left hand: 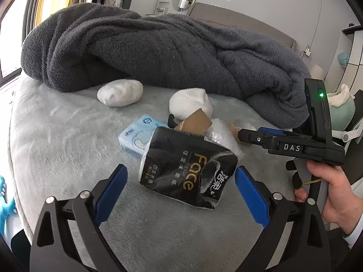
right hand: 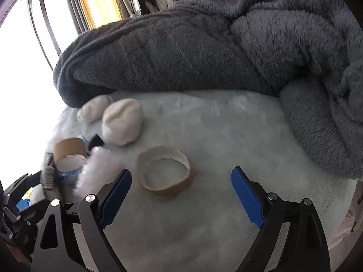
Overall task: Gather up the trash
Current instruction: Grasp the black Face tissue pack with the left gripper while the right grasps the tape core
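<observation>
A crumpled black tissue wrapper (left hand: 188, 170) printed "Face" lies on the pale fleece bed, right between the fingers of my open left gripper (left hand: 181, 196). Behind it are a cardboard tube (left hand: 196, 121), clear plastic wrap (left hand: 221, 134) and a blue tissue pack (left hand: 133, 136). My right gripper (right hand: 181, 196) is open too, and a flattened cardboard ring (right hand: 168, 189) lies just ahead of its fingertips, untouched. In the left wrist view the right gripper (left hand: 244, 136) reaches in from the right, held by a hand (left hand: 331, 188).
A bulky dark grey blanket (left hand: 158, 49) is heaped across the back of the bed. Two white rolled sock bundles (left hand: 120, 93) (left hand: 192, 103) rest in front of it. The bed's edge curves down at the left (left hand: 15, 158), beside a window.
</observation>
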